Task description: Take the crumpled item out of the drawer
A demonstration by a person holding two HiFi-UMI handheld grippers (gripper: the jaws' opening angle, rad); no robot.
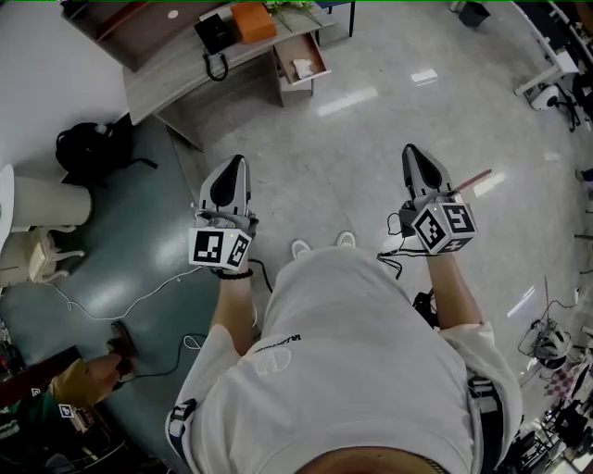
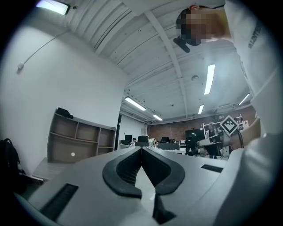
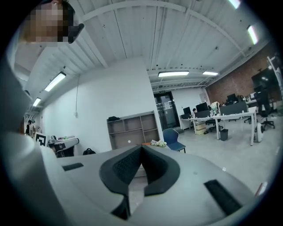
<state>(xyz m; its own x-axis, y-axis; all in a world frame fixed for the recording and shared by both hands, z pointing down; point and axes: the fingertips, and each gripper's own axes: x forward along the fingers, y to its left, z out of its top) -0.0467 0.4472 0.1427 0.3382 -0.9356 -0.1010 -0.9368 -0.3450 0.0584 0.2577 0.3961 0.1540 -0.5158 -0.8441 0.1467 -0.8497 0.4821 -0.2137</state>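
Far ahead in the head view, an open drawer (image 1: pixel 302 61) sticks out of a grey desk (image 1: pixel 185 67), and a pale crumpled item (image 1: pixel 303 68) lies inside it. Both grippers are held up in front of the person's body, well short of the desk. My left gripper (image 1: pixel 234 167) is shut, its tips touching with nothing between them. My right gripper (image 1: pixel 413 154) is also shut and empty. In the gripper views the jaws of the left gripper (image 2: pixel 141 149) and the right gripper (image 3: pixel 142 146) meet at the tips and point across the room.
An orange box (image 1: pixel 252 20) and a black phone (image 1: pixel 214 35) sit on the desk. A black backpack (image 1: pixel 85 146) lies on the floor at left, by a white cable (image 1: pixel 120 304). A wooden shelf unit (image 3: pixel 132 129) and a blue chair (image 3: pixel 173 137) stand across the room.
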